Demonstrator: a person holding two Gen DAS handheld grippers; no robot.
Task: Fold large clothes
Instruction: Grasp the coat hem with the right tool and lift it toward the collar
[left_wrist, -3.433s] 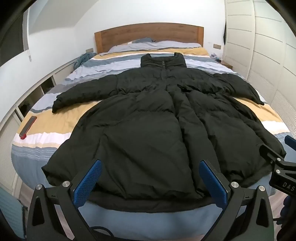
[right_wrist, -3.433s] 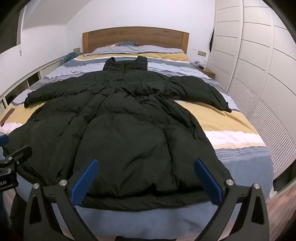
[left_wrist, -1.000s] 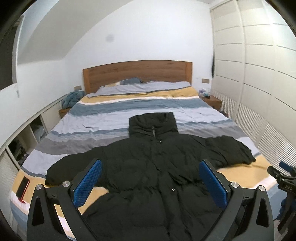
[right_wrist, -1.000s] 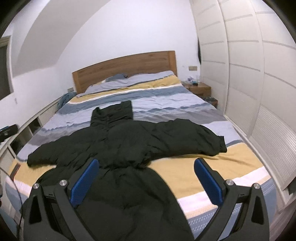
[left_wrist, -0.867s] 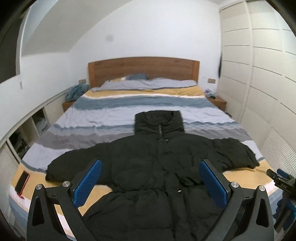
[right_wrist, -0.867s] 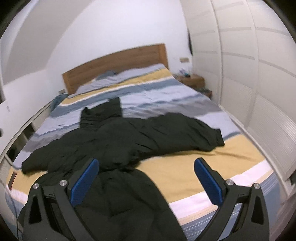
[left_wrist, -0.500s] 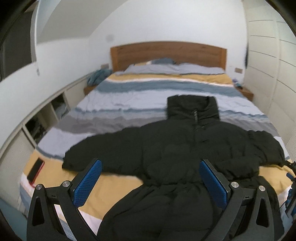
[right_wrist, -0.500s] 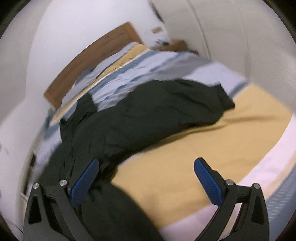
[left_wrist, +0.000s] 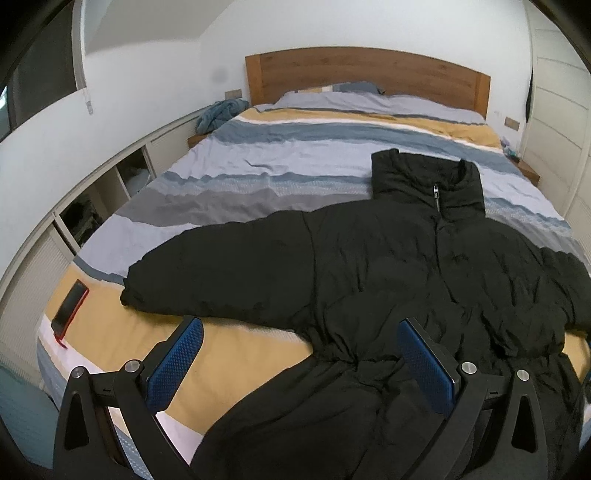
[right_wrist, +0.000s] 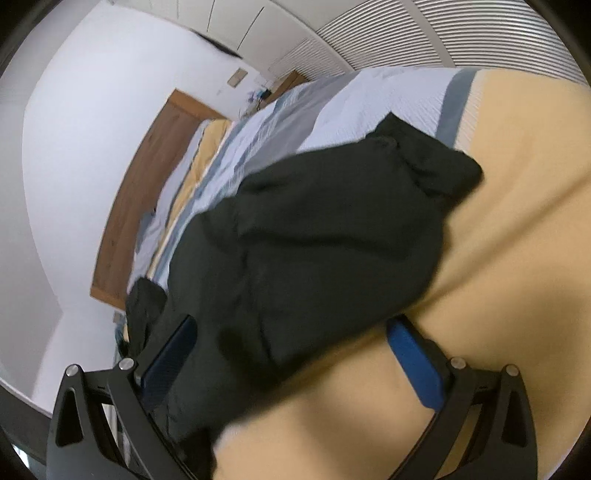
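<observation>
Gaping R tongs (right_wrist: 291, 350) near sleeve (right_wrist: 332, 229) edge

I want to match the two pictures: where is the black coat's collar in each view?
Left wrist: collar upper right of centre, upright zipper pull visible.
Right wrist: collar at left edge, tilted sideways, blurred, above the left fingertip.
Shared landmark: wooden headboard.

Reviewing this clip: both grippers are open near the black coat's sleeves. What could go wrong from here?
1. The right gripper straddles the puffy sleeve; its thick filling may slip from the pads when pulled.
2. The phone lies near the bed edge; dragging the black coat might tug the striped duvet and tip it off.
</observation>
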